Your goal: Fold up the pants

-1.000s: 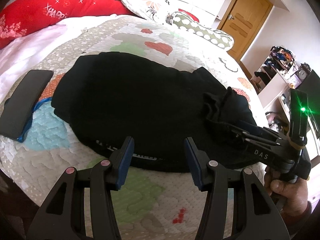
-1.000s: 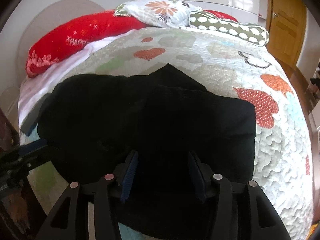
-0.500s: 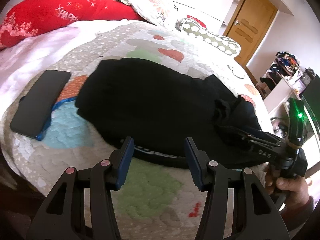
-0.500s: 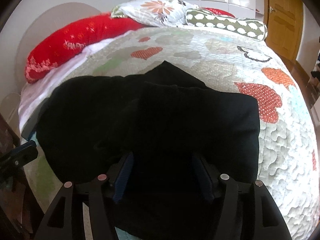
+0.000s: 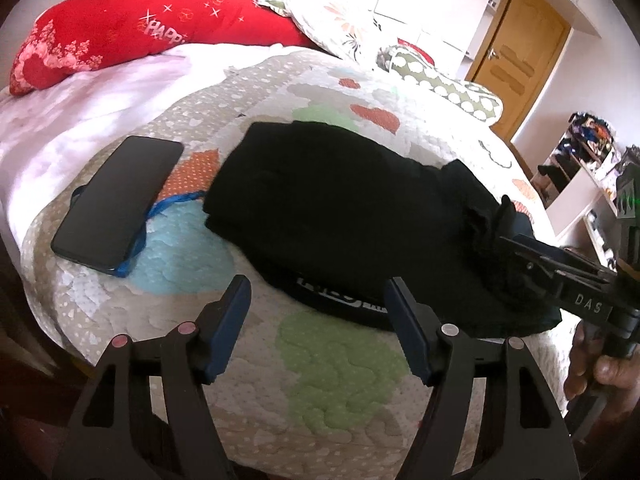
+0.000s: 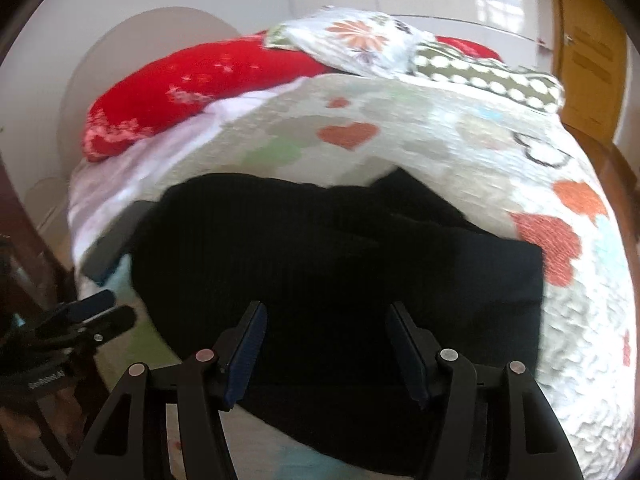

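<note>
Black pants (image 5: pixel 340 208) lie folded across the patterned quilt (image 5: pixel 328 360), their printed waistband toward me. My left gripper (image 5: pixel 318 304) hovers over bare quilt just short of that waistband; its jaws are opening and nothing is between them. My right gripper (image 5: pixel 508 240) reaches in from the right over a bunched-up end of the pants. In the right wrist view the right gripper (image 6: pixel 324 320) stands open above the pants (image 6: pixel 340 260), and its pads pinch no cloth. The left gripper (image 6: pixel 108 308) shows at the left edge.
A dark phone (image 5: pixel 116 204) on a blue strap lies on the quilt left of the pants. A red pillow (image 5: pixel 132 32) and patterned pillows line the bed's far end. A wooden door (image 5: pixel 516 56) and a cluttered shelf (image 5: pixel 576 160) are beyond on the right. A hand (image 5: pixel 600 368) holds the right gripper.
My left gripper has drawn back from the waistband toward the bed's near left edge and its jaws have widened. My right gripper has lifted out of the pants' fabric.
</note>
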Action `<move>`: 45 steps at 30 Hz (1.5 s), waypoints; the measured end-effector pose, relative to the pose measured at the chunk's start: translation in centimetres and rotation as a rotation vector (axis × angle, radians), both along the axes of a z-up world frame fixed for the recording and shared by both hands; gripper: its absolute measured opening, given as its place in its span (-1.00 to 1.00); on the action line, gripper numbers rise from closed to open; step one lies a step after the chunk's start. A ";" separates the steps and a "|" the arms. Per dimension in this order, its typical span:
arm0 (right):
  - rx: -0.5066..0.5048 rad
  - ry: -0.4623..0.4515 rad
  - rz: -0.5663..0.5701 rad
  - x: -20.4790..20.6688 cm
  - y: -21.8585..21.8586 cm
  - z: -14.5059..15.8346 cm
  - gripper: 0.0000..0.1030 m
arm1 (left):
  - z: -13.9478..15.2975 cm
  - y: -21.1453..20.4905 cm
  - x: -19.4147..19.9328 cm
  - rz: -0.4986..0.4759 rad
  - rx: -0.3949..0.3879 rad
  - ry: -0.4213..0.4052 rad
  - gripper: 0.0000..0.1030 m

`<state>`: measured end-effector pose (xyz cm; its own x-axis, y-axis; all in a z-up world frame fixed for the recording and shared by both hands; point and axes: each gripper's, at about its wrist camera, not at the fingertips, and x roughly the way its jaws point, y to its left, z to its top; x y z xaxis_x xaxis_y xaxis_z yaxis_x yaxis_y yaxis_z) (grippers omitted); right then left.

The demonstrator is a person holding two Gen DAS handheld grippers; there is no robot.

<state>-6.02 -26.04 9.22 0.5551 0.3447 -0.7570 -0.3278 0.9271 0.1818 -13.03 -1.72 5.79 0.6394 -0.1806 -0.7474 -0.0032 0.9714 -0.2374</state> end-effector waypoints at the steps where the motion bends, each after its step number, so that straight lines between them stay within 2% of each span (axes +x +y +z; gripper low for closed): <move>1: 0.001 -0.006 0.015 0.1 0.7 0.1 0.17 | 0.0 0.3 -0.1 0.005 -0.004 -0.001 0.35; 5: 0.019 -0.026 0.068 0.6 2.9 0.6 0.17 | -0.1 1.4 -0.3 0.014 -0.041 0.005 0.35; 10: 0.050 -0.053 0.133 2.3 5.8 1.3 0.17 | -0.8 3.3 -0.6 0.027 -0.145 0.015 0.36; 16: 0.030 -0.026 0.202 5.3 9.4 0.8 0.17 | -1.6 4.0 0.3 0.068 -0.196 0.022 0.47; 20: 0.003 -0.015 0.222 7.8 11.9 0.2 0.17 | -1.8 4.0 1.7 0.085 -0.200 0.031 0.47; 25: -0.002 0.009 0.276 11.0 13.7 -0.1 0.17 | -2.6 4.1 3.5 0.096 -0.241 0.058 0.47; 29: -0.027 0.043 0.355 13.2 15.3 -1.0 0.17 | -3.1 4.0 4.4 0.098 -0.249 0.057 0.56; 31: -0.015 0.055 0.399 13.9 15.9 -1.4 0.21 | -3.2 3.9 4.8 0.099 -0.246 0.050 0.59; 33: -0.008 0.075 0.433 14.6 16.5 -2.2 0.25 | -3.3 3.8 5.2 0.091 -0.261 0.045 0.75; 37: 0.049 0.101 0.474 15.5 17.0 -3.4 0.27 | -3.3 3.6 5.7 0.091 -0.268 0.027 0.78; 38: 0.070 0.108 0.478 15.6 17.1 -3.8 0.27 | -3.3 3.7 5.8 0.088 -0.276 0.013 0.75; 40: 0.114 0.120 0.478 15.8 17.2 -4.5 0.03 | -3.4 4.0 5.8 0.101 -0.282 -0.003 0.22; 41: 0.120 0.121 0.476 15.7 17.2 -4.7 -0.01 | -3.4 4.1 5.9 0.107 -0.274 0.005 -0.25; 42: 0.124 0.116 0.473 15.6 17.2 -4.6 -0.09 | -3.4 4.1 6.0 0.087 -0.294 0.009 -0.51; 43: 0.144 0.107 0.463 15.5 16.8 -4.4 -0.19 | -3.3 4.1 6.0 0.069 -0.314 0.007 -0.58; 45: 0.190 0.102 0.447 15.5 15.9 -3.6 -0.28 | -2.0 3.4 5.4 0.049 -0.274 -0.041 -0.62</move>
